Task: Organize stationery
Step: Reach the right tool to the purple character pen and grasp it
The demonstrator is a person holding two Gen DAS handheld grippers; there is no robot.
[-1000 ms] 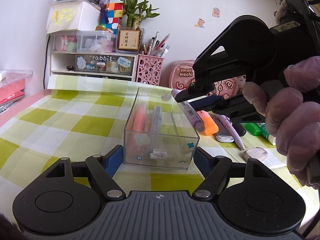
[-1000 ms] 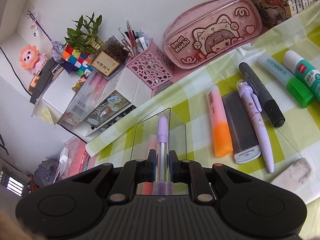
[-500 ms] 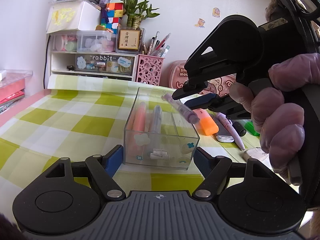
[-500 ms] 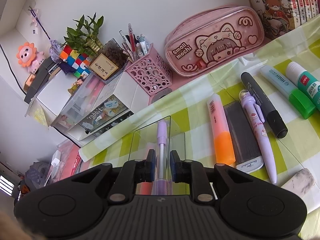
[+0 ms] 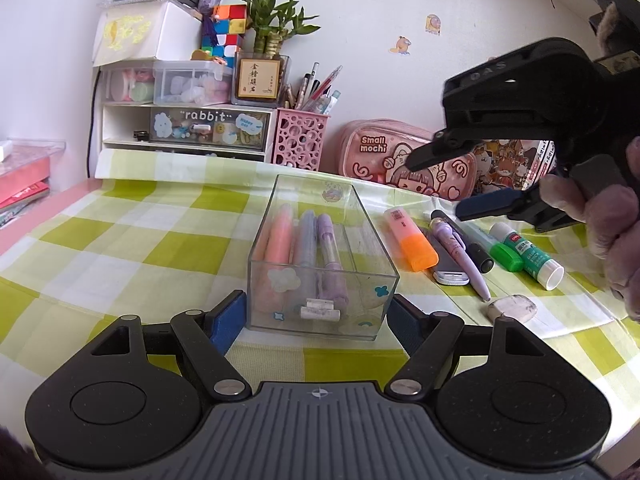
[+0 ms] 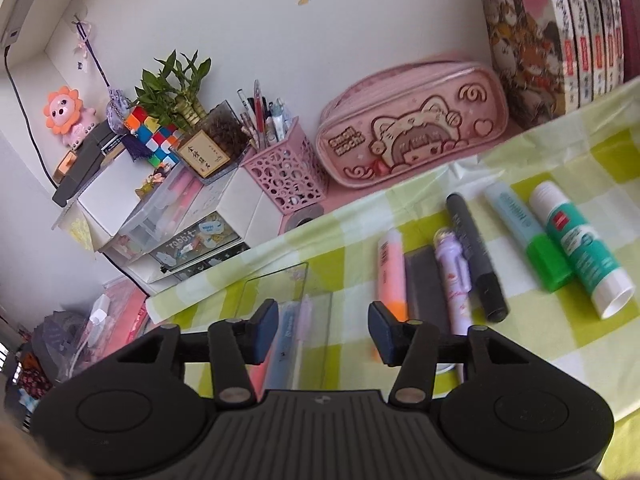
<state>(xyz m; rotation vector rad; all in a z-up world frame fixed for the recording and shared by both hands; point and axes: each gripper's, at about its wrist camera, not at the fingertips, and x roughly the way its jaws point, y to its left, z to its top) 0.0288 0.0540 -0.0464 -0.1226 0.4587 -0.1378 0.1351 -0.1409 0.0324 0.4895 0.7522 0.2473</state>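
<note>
A clear plastic box (image 5: 320, 322) stands on the green checked cloth, and my left gripper (image 5: 316, 318) is shut on its near end. Inside it lie a pink highlighter (image 5: 276, 240), a blue-grey pen (image 5: 306, 240) and a purple pen (image 5: 330, 252). My right gripper (image 5: 440, 188) hovers up and to the right of the box. Its jaws are opening, with nothing between them (image 6: 323, 324). To the right, in a row, lie an orange highlighter (image 6: 392, 272), a flat dark case (image 6: 424, 280), a lilac pen (image 6: 454, 280), a black marker (image 6: 476, 256), a green-capped highlighter (image 6: 528, 236) and a glue stick (image 6: 580, 248).
A worn eraser (image 5: 512, 306) lies near the cloth's front right. Along the wall stand a pink pencil case (image 5: 404, 160), a pink mesh pen cup (image 5: 300, 140), a drawer unit (image 5: 188, 128) with a plant on top, and books (image 6: 560, 40).
My right gripper let go of the purple pen, which now lies in the box, and its jaws spread as it drew back up and to the right. The left gripper kept still.
</note>
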